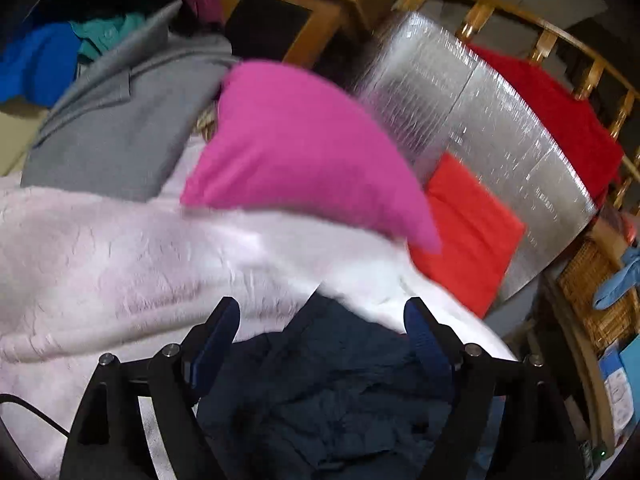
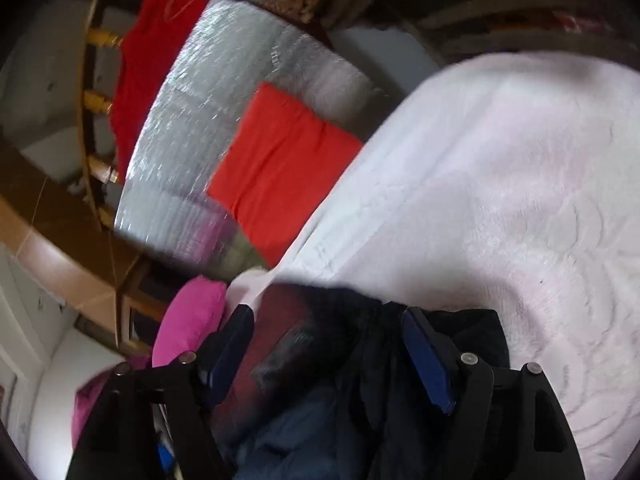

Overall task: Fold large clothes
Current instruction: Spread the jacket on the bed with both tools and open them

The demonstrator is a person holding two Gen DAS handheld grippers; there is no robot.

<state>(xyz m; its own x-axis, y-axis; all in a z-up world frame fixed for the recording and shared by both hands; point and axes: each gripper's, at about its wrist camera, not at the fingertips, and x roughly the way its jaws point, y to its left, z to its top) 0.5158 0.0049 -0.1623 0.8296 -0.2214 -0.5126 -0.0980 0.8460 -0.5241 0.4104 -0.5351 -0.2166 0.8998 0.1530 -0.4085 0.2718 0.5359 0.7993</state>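
Observation:
A dark navy garment (image 1: 332,392) lies crumpled under my left gripper (image 1: 322,316), whose jaws stand wide apart above the cloth without pressing on it. In the right wrist view the same dark garment (image 2: 352,384) bunches between the wide-apart pads of my right gripper (image 2: 328,340); no pad presses on it. A pale pink fluffy blanket (image 1: 120,256) (image 2: 500,200) spreads around and under the dark garment. A magenta garment (image 1: 296,148) lies on the blanket beyond my left gripper.
A silver foil-covered surface (image 1: 480,112) (image 2: 208,92) holds a folded orange-red cloth (image 1: 468,232) (image 2: 280,168). A red cloth (image 1: 560,112) hangs on a wooden railing (image 1: 592,68). Grey (image 1: 120,120), blue and teal clothes pile at the far left. A wicker basket (image 1: 592,292) stands right.

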